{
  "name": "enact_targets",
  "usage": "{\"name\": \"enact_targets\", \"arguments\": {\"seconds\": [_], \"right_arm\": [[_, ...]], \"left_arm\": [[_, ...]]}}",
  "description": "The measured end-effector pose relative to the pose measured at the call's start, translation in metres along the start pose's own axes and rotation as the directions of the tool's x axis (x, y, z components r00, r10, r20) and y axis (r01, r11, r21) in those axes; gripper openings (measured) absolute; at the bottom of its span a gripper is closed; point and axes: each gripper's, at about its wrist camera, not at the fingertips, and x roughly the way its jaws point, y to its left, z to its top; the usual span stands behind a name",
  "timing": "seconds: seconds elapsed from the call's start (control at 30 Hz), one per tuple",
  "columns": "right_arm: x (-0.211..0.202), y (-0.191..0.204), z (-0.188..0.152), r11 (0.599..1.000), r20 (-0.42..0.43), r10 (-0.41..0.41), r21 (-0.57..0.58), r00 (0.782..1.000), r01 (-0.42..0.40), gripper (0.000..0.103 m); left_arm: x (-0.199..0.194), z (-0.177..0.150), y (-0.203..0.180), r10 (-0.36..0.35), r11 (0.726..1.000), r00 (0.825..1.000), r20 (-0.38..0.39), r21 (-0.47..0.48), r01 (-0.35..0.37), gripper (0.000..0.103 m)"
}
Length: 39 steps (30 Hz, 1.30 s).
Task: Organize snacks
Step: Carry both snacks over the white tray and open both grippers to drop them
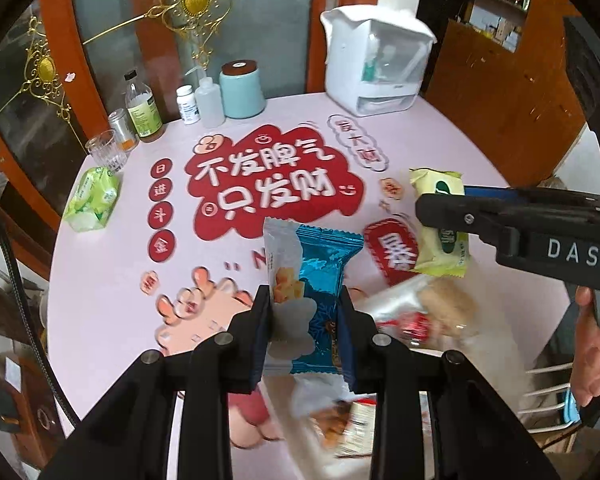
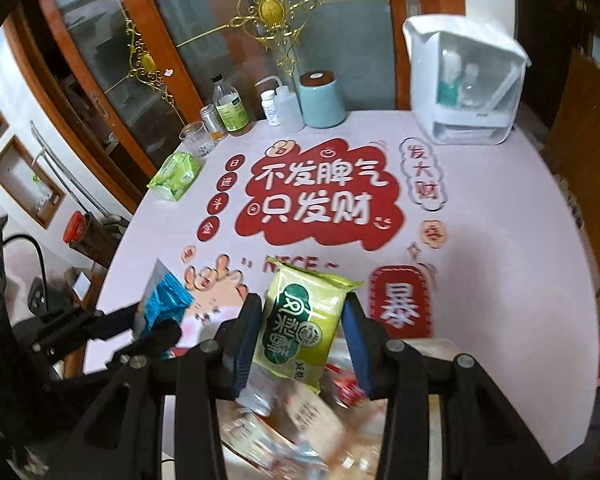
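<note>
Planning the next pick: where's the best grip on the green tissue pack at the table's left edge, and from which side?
Grip the green tissue pack across its narrow width at mid-body, coming from above. It lies flat on the table, soft-sided, so its long edges look open to the fingers. The drinking glass stands close behind, so probably keep the fingers off that end.

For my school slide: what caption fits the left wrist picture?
The left claw grips a blue snack packet above the pink table, while the right claw holds a yellow-green one.

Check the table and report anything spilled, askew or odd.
Nothing spilled. The remaining snacks lie in a loose jumble at the near edge, too blurred to judge. The green tissue pack sits right at the table's left rim, slightly overhanging.
</note>
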Motion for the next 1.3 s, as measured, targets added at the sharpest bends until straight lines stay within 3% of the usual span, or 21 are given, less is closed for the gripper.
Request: {"name": "enact_targets", "arguments": {"seconds": [0.33,0.43,0.67,0.87,1.2,1.27,1.3], "right_arm": [[-0.025,-0.023,-0.065,0.999,0.013,-0.016,-0.032,1.000,0.016,0.042],[-0.023,-0.029,-0.083,0.999,-0.001,-0.031,-0.022,1.000,0.031,0.042],[0.002,-0.040,-0.116,1.000,-0.114,0.004,0.022,0.993,-0.001,0.042],[0.013,-0.041,-0.129,0.999,-0.162,0.019,0.038,0.987,-0.013,0.042],[0.020,-0.038,-0.132,0.999,-0.193,0.026,0.035,0.981,-0.020,0.043],[0.023,-0.038,-0.132,0.999,-0.204,0.019,0.036,0.979,-0.012,0.044],[0.024,-0.039,-0.133,0.999,-0.205,0.019,0.041,0.979,-0.011,0.044]], "left_arm": [[-0.025,-0.043,-0.043,0.001,0.998,0.998,0.059,-0.068,0.003,0.029],[-0.021,-0.057,-0.049,0.034,0.996,0.997,0.068,-0.085,-0.028,0.029],[0.005,-0.094,-0.057,0.051,0.992,0.999,-0.004,-0.114,-0.051,0.029],[0.024,-0.111,-0.064,0.019,0.991,0.998,-0.068,-0.128,-0.027,0.029],[0.026,-0.114,-0.070,0.030,0.992,0.997,-0.066,-0.121,-0.038,0.030],[0.024,-0.114,-0.071,0.040,0.992,0.997,-0.060,-0.117,-0.047,0.034],[0.023,-0.115,-0.071,0.044,0.992,0.998,-0.055,-0.116,-0.050,0.043]]}}
